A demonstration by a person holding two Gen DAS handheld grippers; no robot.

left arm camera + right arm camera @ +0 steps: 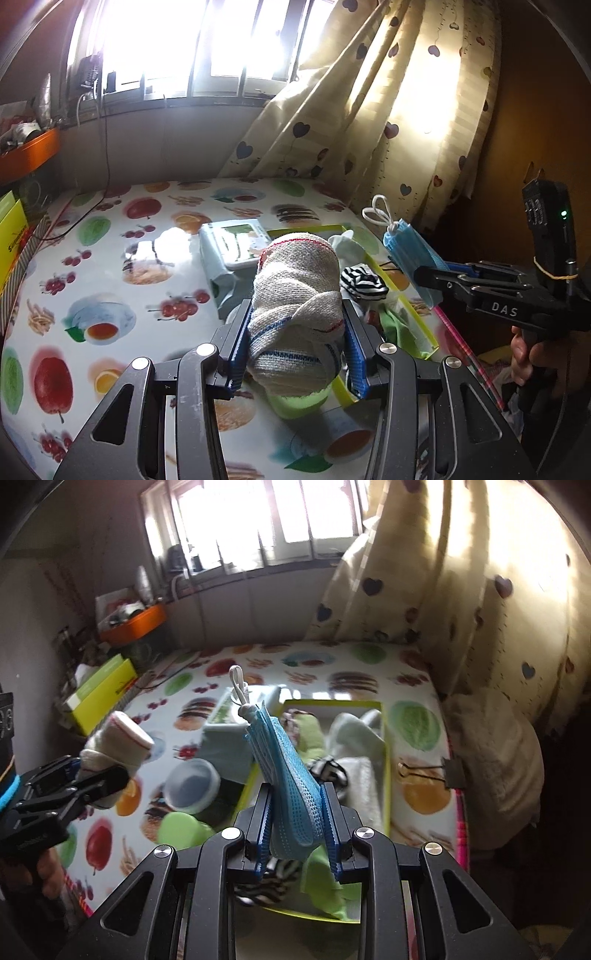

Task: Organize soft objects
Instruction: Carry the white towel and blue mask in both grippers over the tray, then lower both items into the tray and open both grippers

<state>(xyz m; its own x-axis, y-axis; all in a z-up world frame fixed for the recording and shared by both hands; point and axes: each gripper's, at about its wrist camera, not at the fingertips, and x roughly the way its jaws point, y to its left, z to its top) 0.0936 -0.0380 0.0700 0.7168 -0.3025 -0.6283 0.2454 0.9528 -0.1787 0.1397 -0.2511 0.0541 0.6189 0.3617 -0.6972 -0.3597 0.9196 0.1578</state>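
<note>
Left gripper (295,343): clamped wide on a rolled beige knitted cloth (295,295), which is held above the fruit-printed tablecloth (110,258).
Right gripper (295,827): closed narrowly on a folded blue face mask (284,771), which is held over the yellow-green-rimmed tray (386,775).

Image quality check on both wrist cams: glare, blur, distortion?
Left wrist view: window blown out, glare patch on the tablecloth, strong fisheye bending, rolled cloth sharp. Right wrist view: window also overexposed, curtain slightly smeared, blue mask sharp.
</note>
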